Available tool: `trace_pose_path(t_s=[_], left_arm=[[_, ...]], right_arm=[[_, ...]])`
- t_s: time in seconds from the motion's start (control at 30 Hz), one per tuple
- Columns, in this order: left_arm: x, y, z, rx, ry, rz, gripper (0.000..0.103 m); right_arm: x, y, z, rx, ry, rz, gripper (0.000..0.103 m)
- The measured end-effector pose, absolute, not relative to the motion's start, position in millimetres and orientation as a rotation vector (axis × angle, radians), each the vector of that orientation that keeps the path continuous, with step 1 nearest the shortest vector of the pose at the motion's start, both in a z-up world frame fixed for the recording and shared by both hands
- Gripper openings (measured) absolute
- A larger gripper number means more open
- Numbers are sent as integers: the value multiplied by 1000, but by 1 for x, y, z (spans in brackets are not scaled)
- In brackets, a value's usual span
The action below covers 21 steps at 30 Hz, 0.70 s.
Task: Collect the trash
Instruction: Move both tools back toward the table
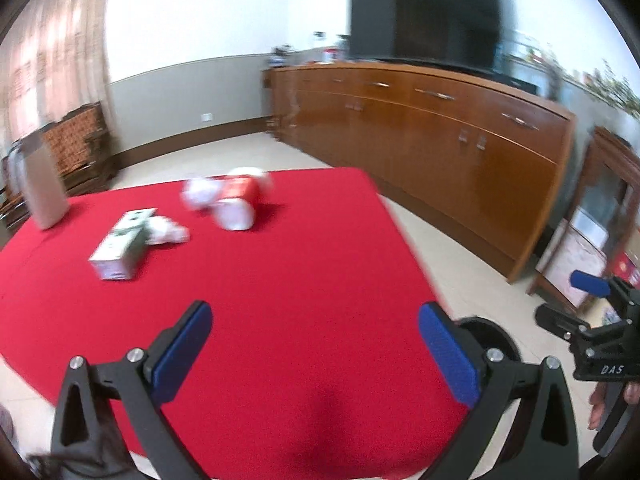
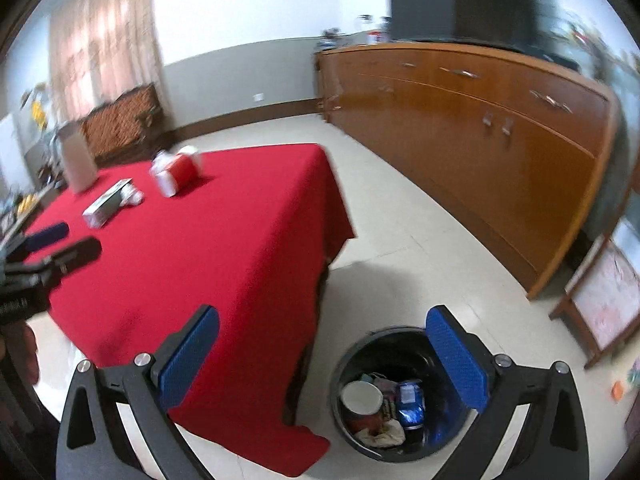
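Both claws gape wide and hold nothing. The left claw [image 1: 316, 344] hangs over the near tabletop [image 1: 280, 272], nearer the trash: the carton [image 1: 120, 246] lies ahead-left, long axis pointing away, the red cup [image 1: 238, 204] farther ahead. The right claw [image 2: 324, 356] hovers above the bin [image 2: 344, 416].

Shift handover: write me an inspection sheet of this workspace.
Surface: table under a red cloth.
Job's things: toppled red-and-white cup, crumpled tissue beside a flat carton, all on the cloth; black bin on the floor by the table corner, already holding trash.
Clutter: upright paper bag at the far edge.
Grippers: left gripper and right gripper open, empty.
Cables: nothing seen.
Surroundings: wooden sideboard with a dark TV, tiled floor.
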State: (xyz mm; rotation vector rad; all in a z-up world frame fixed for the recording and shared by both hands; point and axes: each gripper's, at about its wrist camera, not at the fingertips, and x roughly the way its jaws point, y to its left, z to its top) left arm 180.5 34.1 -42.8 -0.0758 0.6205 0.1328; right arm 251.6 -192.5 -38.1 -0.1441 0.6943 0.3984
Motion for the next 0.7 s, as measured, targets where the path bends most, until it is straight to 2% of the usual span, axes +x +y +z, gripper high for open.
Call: trace_pose_path(t_s=[0.33,0.7], left_arm=[[165,159,-44,-111,602,362,103],[173,223,-58,-140,607,418,103]], right_arm=[[260,-64,-23,-187,669,499,103],[281,29,-27,-224,673,552,103]])
